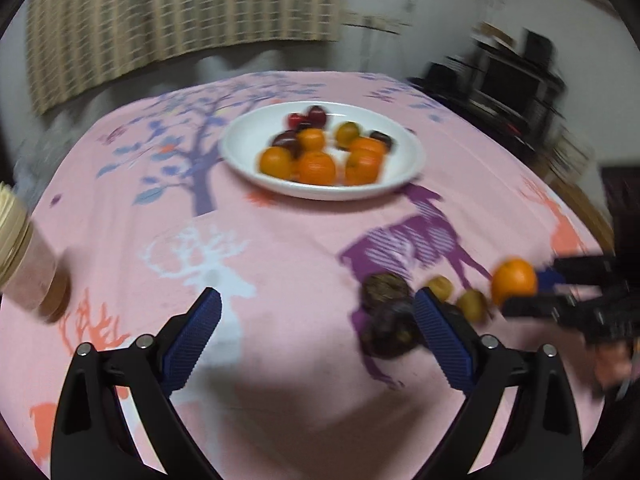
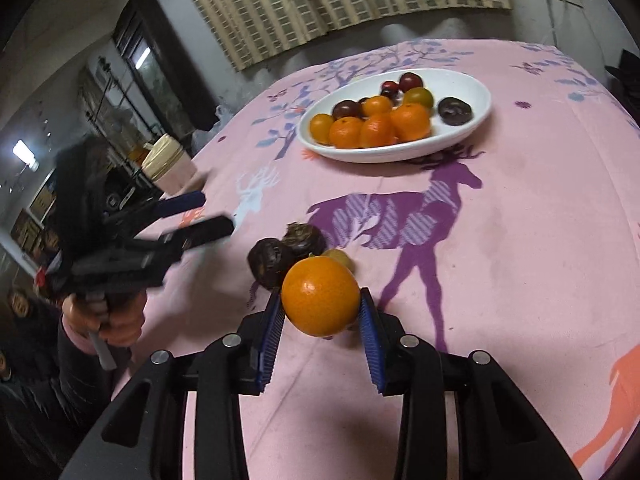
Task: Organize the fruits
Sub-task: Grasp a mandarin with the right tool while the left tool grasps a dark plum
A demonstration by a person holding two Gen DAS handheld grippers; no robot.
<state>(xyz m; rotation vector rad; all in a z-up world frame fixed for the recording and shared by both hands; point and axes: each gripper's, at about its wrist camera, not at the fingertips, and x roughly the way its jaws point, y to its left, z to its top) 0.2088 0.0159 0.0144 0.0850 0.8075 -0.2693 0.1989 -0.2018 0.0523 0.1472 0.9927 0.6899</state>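
Between your right gripper's blue pads, one orange is clamped above the tablecloth; beyond it lie two dark fruits. Your left gripper gapes wide, holding nothing. One white plate sits toward the far edge.

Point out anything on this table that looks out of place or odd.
A few fruits lie loose on the tablecloth, apart from the white plate that holds the rest: two dark wrinkled fruits and small yellowish ones. The right gripper holds an orange above them. Nothing looks spilled or broken.
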